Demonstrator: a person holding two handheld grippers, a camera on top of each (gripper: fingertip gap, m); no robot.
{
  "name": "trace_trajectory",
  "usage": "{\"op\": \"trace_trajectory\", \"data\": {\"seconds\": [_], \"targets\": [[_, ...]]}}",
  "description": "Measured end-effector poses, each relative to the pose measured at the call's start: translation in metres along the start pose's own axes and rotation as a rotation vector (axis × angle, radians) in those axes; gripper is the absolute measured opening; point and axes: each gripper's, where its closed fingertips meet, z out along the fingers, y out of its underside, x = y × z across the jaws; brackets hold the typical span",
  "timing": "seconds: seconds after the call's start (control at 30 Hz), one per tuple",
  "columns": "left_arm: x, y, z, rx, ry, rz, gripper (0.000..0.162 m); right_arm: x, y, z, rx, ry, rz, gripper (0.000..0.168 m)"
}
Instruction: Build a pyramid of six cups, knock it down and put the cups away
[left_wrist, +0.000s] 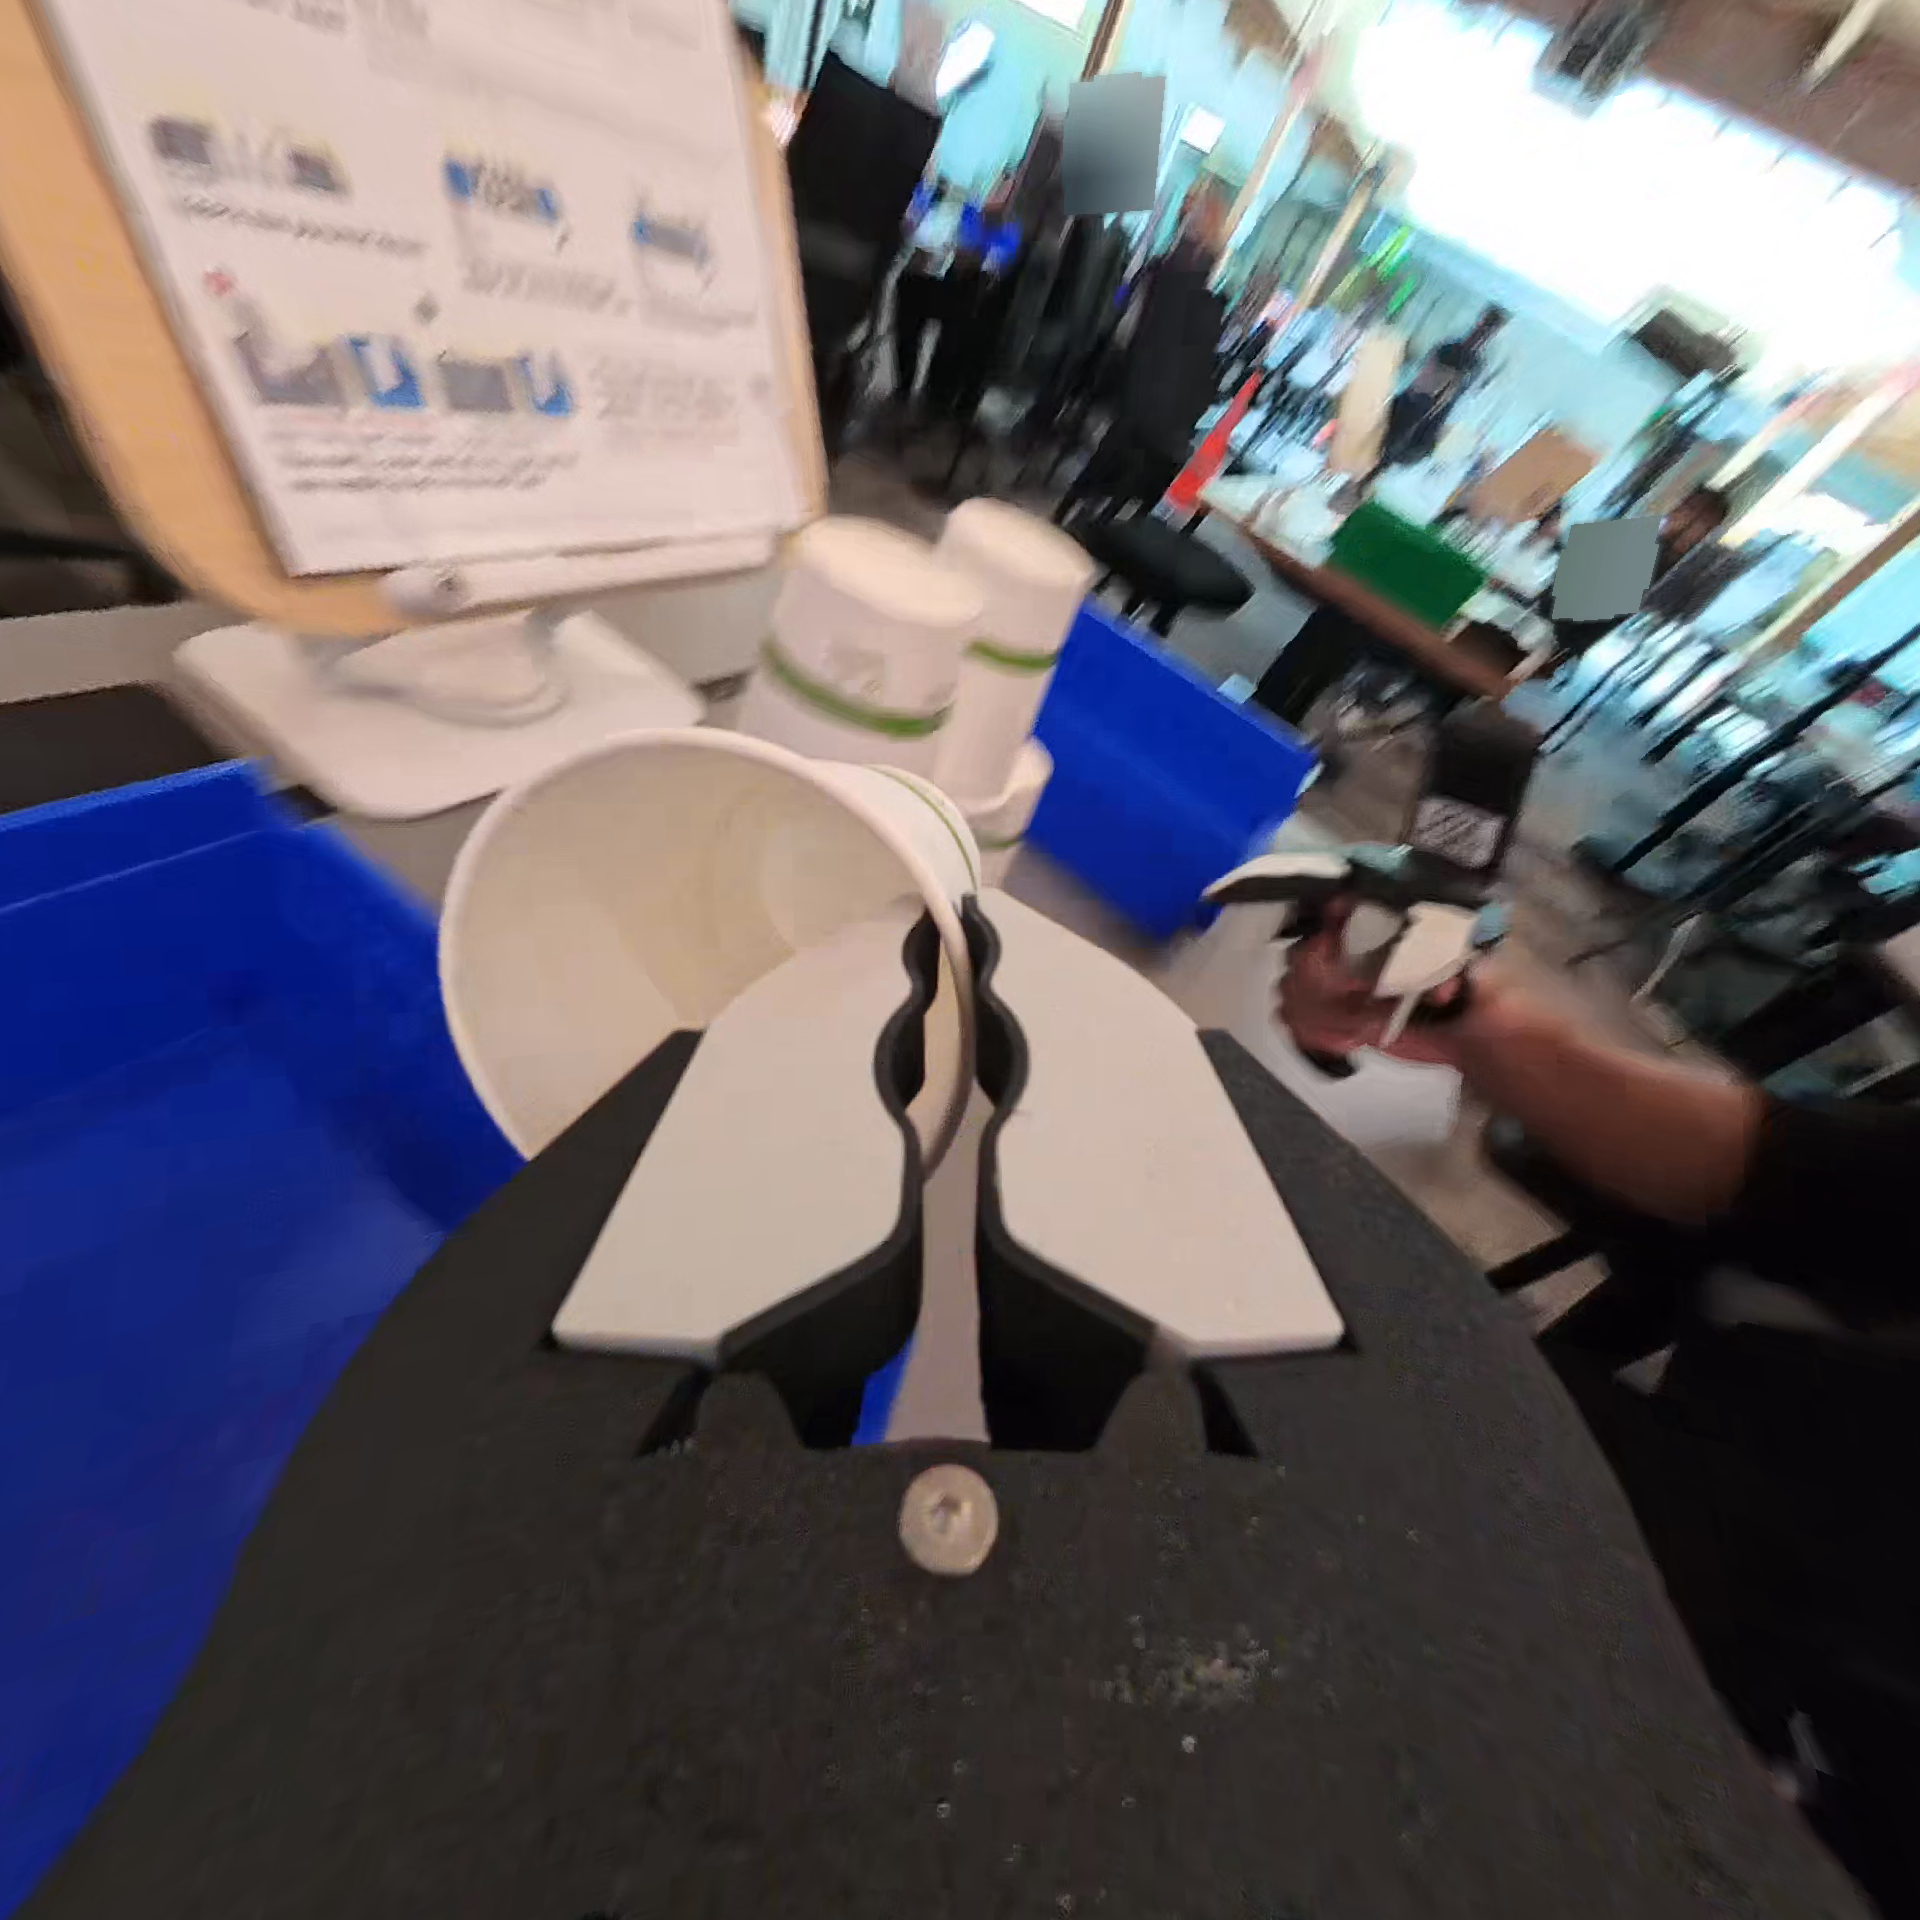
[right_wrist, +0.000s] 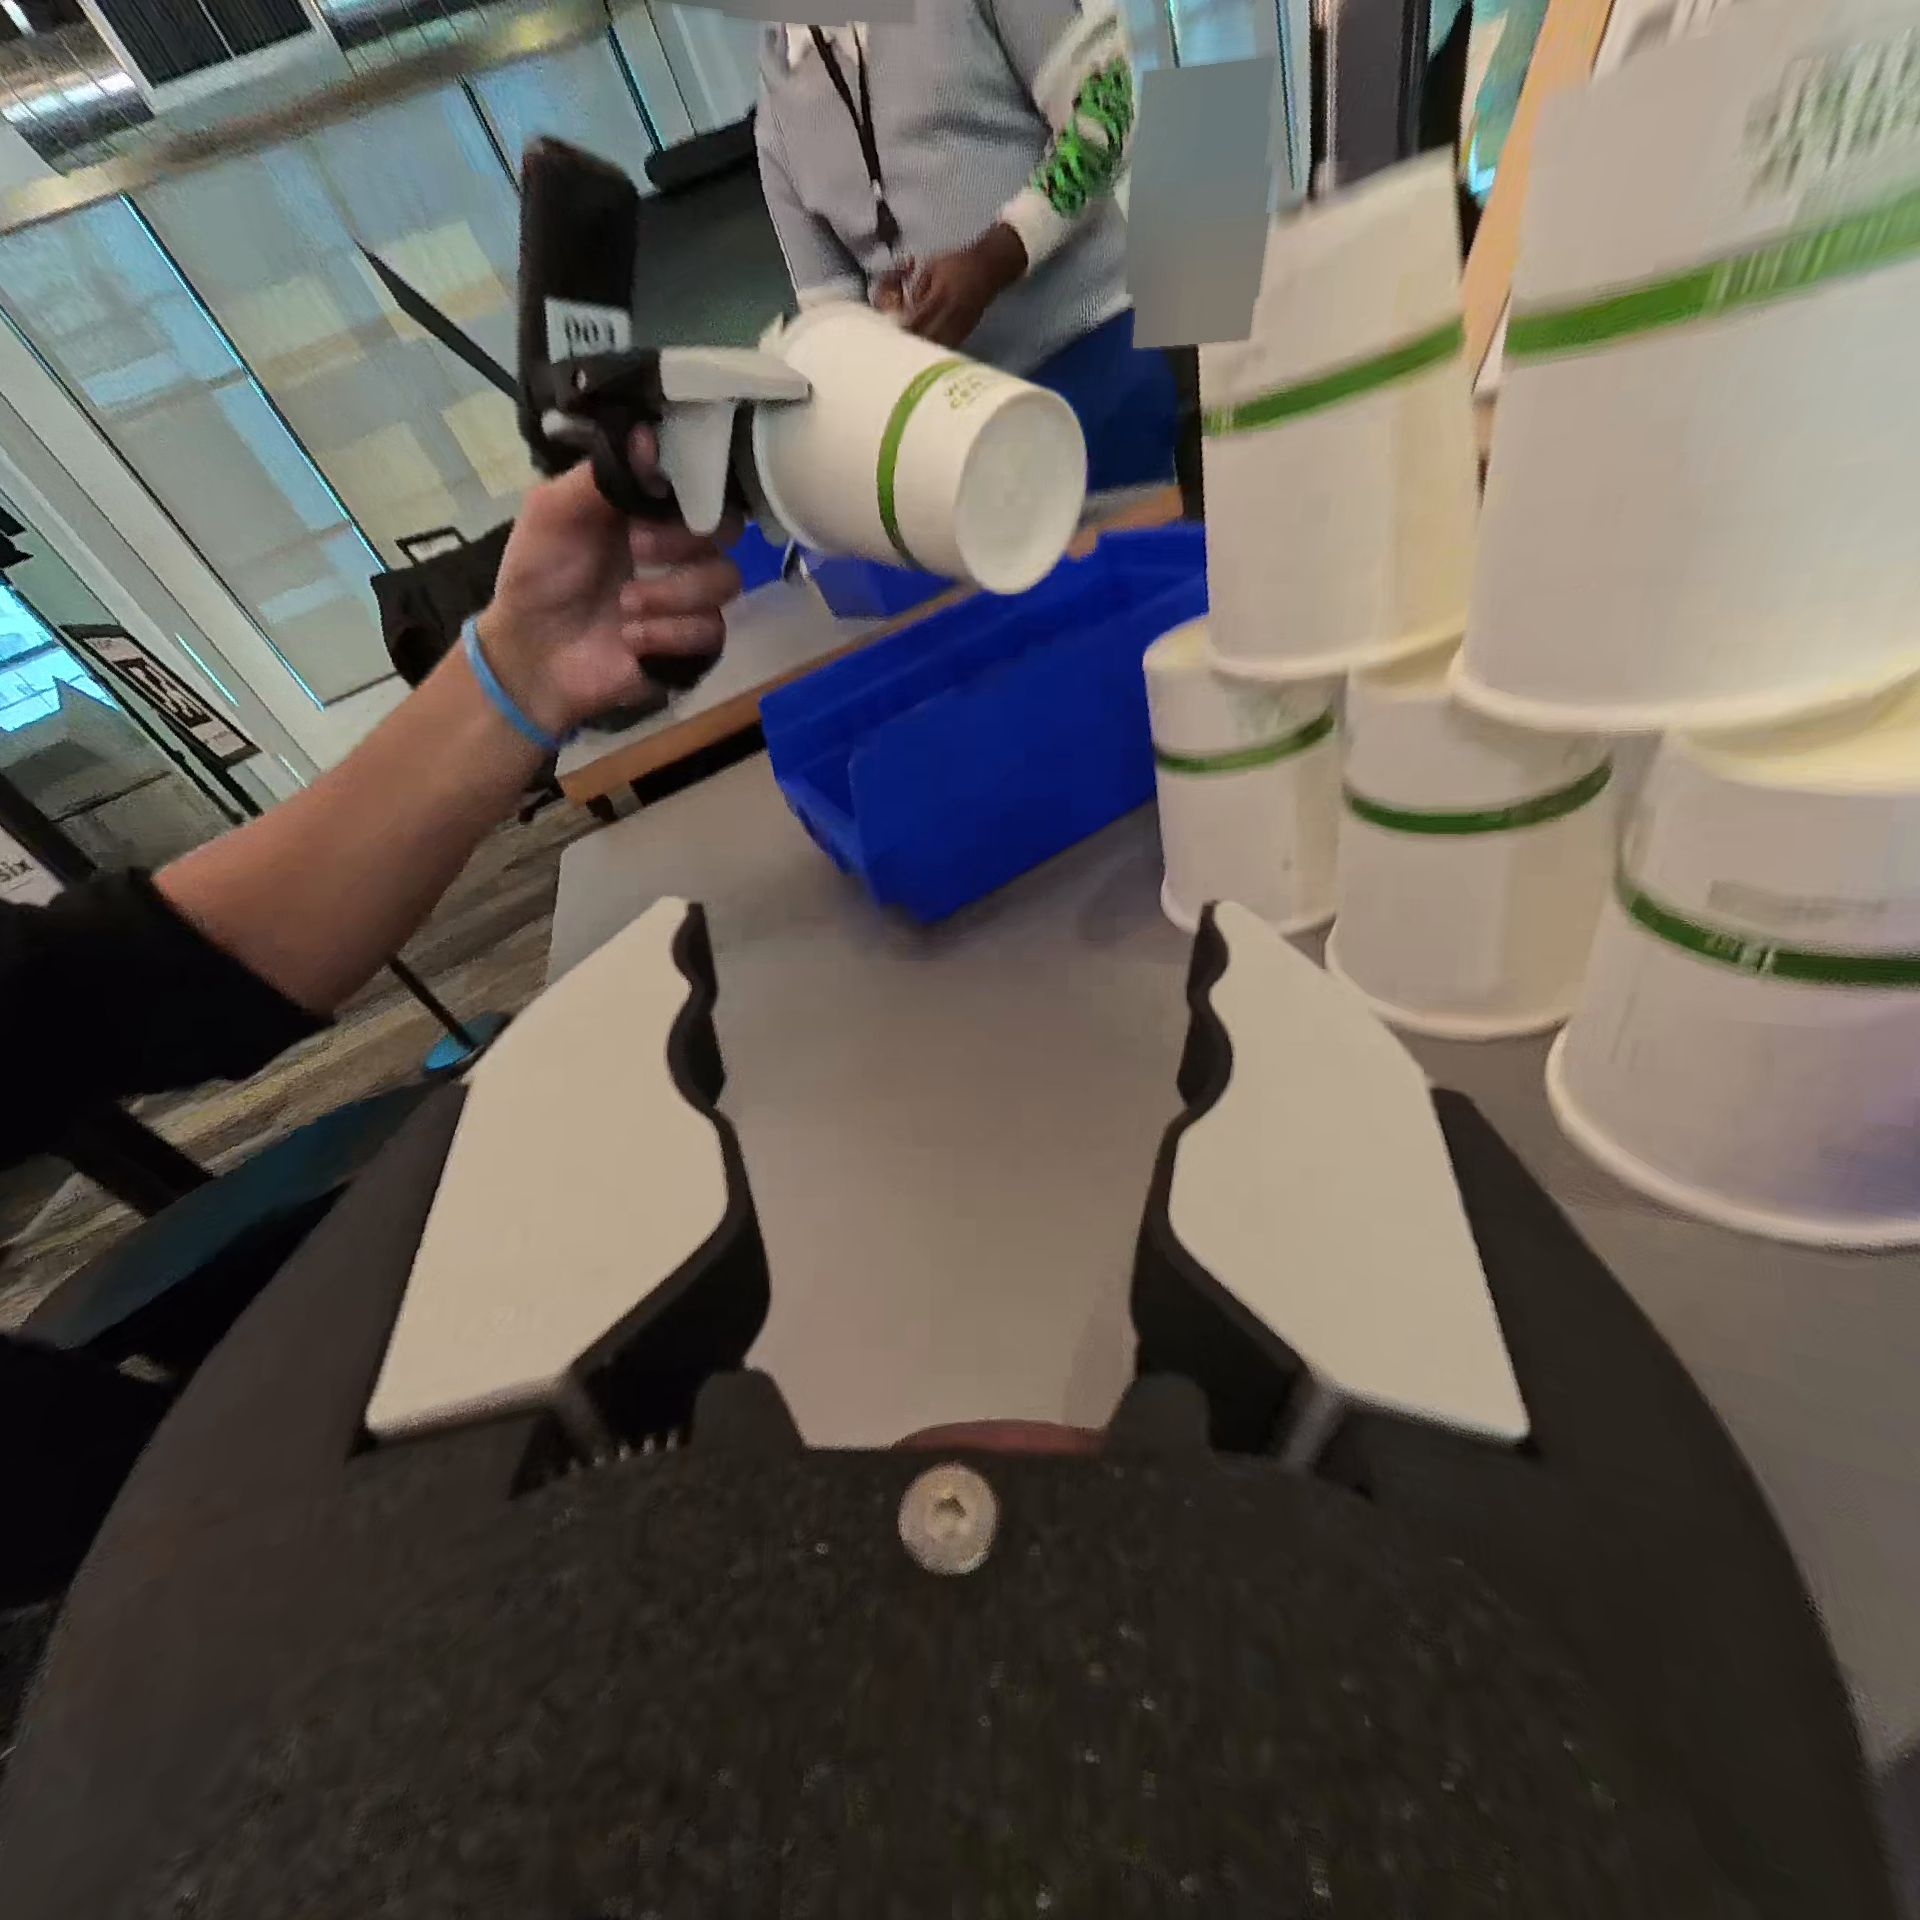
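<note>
My left gripper (left_wrist: 951, 935) is shut on the rim of a white paper cup with a green band (left_wrist: 665, 914). It holds the cup sideways in the air, mouth toward the camera. The same cup (right_wrist: 925, 457) and left gripper (right_wrist: 764, 436) show in the right wrist view, left of the stack. Five upturned cups stand stacked on the grey table (right_wrist: 935, 1143): three below (right_wrist: 1465, 883) and two on top (right_wrist: 1340, 499). They also show in the left wrist view (left_wrist: 873, 644). My right gripper (right_wrist: 951, 935) is open and empty, low over the table, left of the stack.
A blue bin (right_wrist: 987, 748) lies on the table behind the stack's left side, and another blue bin (left_wrist: 156, 1039) is close on the left. A sign board on a white stand (left_wrist: 468, 260) is behind the cups. A person in a grey top (right_wrist: 935, 156) stands beyond the table.
</note>
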Motion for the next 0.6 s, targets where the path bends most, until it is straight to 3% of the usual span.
{"op": "trace_trajectory", "data": {"seconds": [0.13,0.3,0.37,0.47,0.5,0.6], "targets": [[0.075,-0.005,0.052,0.112,0.234,-0.056,0.003,-0.002,-0.043,0.012,0.075,-0.047,-0.085,0.094],[0.145,0.011,0.097,0.100,0.443,-0.075,0.003,-0.015,-0.072,0.021,0.075,-0.129,-0.129,0.102],[0.160,0.018,0.106,0.086,0.492,-0.076,0.003,-0.021,-0.069,0.018,0.040,-0.158,-0.159,0.086],[0.167,0.033,0.114,0.034,0.521,-0.092,0.003,-0.015,-0.063,0.008,0.005,-0.132,-0.172,0.082],[0.167,0.043,0.116,-0.011,0.519,-0.085,0.007,-0.013,-0.063,0.004,0.006,-0.119,-0.161,0.082],[0.150,0.067,0.120,-0.044,0.363,-0.059,0.062,0.006,-0.071,-0.009,-0.003,-0.042,-0.142,0.082]]}}
